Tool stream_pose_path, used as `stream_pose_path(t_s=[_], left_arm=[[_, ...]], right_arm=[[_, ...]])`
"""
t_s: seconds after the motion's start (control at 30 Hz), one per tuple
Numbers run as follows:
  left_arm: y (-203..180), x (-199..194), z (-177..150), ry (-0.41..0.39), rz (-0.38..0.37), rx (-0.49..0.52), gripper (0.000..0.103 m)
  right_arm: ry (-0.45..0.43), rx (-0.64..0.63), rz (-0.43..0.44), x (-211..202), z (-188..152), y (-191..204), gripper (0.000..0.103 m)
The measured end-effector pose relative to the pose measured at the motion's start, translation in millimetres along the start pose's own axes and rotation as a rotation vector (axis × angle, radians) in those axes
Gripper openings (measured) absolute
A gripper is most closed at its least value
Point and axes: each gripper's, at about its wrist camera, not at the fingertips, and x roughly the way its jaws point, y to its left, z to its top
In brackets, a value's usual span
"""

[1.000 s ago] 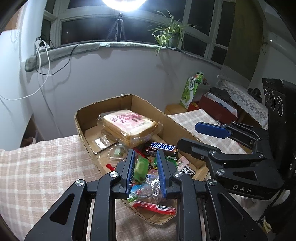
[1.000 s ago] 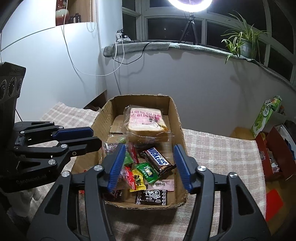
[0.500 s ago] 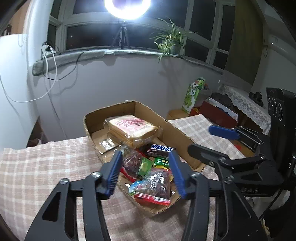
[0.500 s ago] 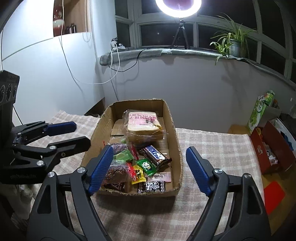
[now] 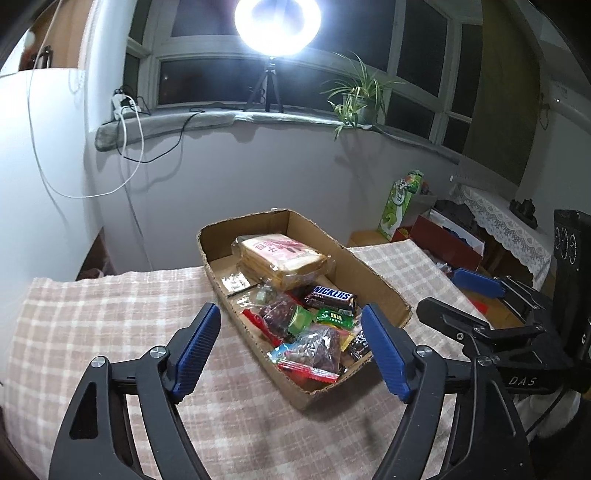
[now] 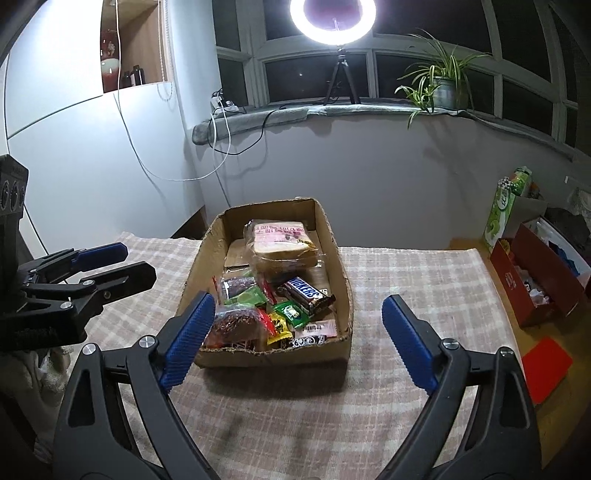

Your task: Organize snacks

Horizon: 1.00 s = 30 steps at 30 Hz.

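Observation:
An open cardboard box (image 5: 384,288) (image 6: 343,273) stands on the checked tablecloth. It holds a bread pack (image 5: 280,254) (image 6: 280,243) at the far end, a Snickers bar (image 5: 332,295) (image 6: 304,293) and several small wrapped snacks. A clear bag of dark fruit (image 5: 314,347) (image 6: 236,321) lies at the near end. My left gripper (image 5: 290,308) (image 6: 138,261) hovers short of the box's near left corner, jaws opening, nothing between its pads. My right gripper (image 6: 298,298) (image 5: 439,291) hangs before the box's near end, jaws opening wide and empty.
The tablecloth (image 6: 406,280) ends at the far wall and on the right. Right of the table are a green carton (image 6: 500,210) and a red box (image 6: 532,280) with clutter. A ring light on a tripod (image 6: 332,22) and a potted plant (image 6: 443,85) stand on the windowsill.
The left gripper let go of the clear snack bag, which now lies in the box. Both grippers opened wide and drew back and up from the box.

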Motion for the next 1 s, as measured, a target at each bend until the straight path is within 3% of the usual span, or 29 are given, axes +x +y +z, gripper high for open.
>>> stream_pose_path(t_s=[0.4,0.5,1.0], left_arm=[[-6,-12,-3,-0.013,0.014,0.008,0.079],[-7,-13,-2,-0.017,0.017,0.01,0.079],[-14,-17,-2,-0.01,0.03,0.025,0.079]], right_arm=[[-0.015,-0.008,-0.006,-13,0,1,0.095],[-0.018,-0.008,-0.006,-14,0,1,0.101],[-0.019,-0.015,-0.012,-16,-1,5,0.101]])
